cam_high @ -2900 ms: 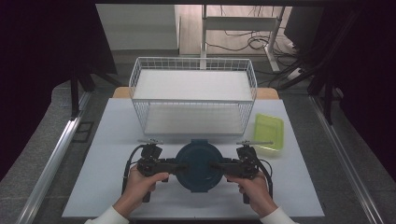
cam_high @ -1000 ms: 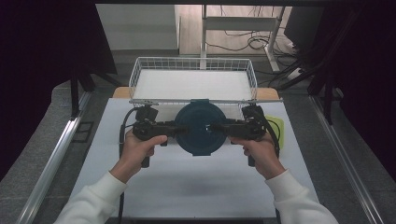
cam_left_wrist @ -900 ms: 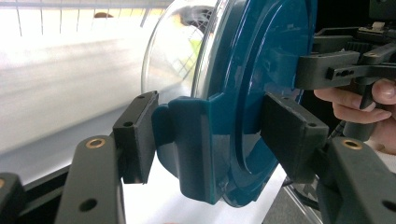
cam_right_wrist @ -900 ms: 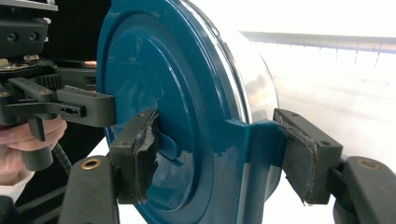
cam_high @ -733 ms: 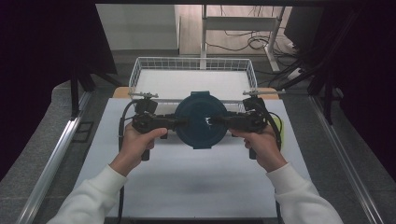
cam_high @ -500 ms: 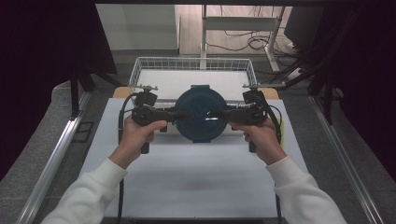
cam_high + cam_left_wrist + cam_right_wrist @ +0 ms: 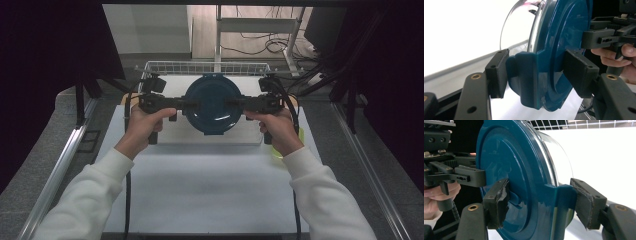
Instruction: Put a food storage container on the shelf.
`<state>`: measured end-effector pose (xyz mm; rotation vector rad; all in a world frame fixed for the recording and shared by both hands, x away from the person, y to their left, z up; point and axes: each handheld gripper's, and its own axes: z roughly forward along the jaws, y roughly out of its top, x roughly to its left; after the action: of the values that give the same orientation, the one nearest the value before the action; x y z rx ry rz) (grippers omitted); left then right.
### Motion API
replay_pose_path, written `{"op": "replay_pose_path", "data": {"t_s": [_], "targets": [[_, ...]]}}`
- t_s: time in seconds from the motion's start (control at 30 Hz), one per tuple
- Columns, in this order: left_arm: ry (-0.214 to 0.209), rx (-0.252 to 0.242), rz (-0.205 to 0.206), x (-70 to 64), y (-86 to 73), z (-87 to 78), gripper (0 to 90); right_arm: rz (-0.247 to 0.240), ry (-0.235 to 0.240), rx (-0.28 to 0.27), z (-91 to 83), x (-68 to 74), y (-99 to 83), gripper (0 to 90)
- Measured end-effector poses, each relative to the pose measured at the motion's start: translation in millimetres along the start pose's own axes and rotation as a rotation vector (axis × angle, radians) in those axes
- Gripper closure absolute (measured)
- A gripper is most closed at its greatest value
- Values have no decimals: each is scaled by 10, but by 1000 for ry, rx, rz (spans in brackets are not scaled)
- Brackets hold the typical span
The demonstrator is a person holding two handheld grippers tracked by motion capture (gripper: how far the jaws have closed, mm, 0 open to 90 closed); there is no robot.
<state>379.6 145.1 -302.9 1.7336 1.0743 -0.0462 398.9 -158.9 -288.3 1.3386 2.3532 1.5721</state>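
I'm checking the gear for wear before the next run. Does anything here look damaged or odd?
Yes. In the right gripper view the pads on the right gripper look torn and ragged at the edges, where they clamp the blue lid's clip. The left gripper's pads look smooth and whole. The round container itself shows no crack or spill.

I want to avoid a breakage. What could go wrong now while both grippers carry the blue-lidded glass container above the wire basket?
1. The left gripper and the right gripper hold the container only by its lid clips; a clip might pop open, dropping the glass bowl.
2. If the hands drift apart or tilt unevenly, the container may slip.
3. Lowering it, the container could strike the basket rim.
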Motion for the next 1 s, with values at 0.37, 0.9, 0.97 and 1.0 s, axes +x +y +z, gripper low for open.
{"op": "replay_pose_path", "data": {"t_s": [0.37, 0.9, 0.97, 1.0], "targets": [[2, -9, 23, 69, 364, -14, 391, -15, -2, -16, 21, -52, 355, 339], [1, -23, 14, 153, 576, 18, 393, -2, 6, -17, 68, -131, 594, 340], [-2, -20, 10, 184, 586, 39, 393, 3, 5, -11, 89, -155, 606, 340], [-4, -15, 10, 213, 594, 54, 393, 3, 4, -9, 99, -166, 612, 340]]}}
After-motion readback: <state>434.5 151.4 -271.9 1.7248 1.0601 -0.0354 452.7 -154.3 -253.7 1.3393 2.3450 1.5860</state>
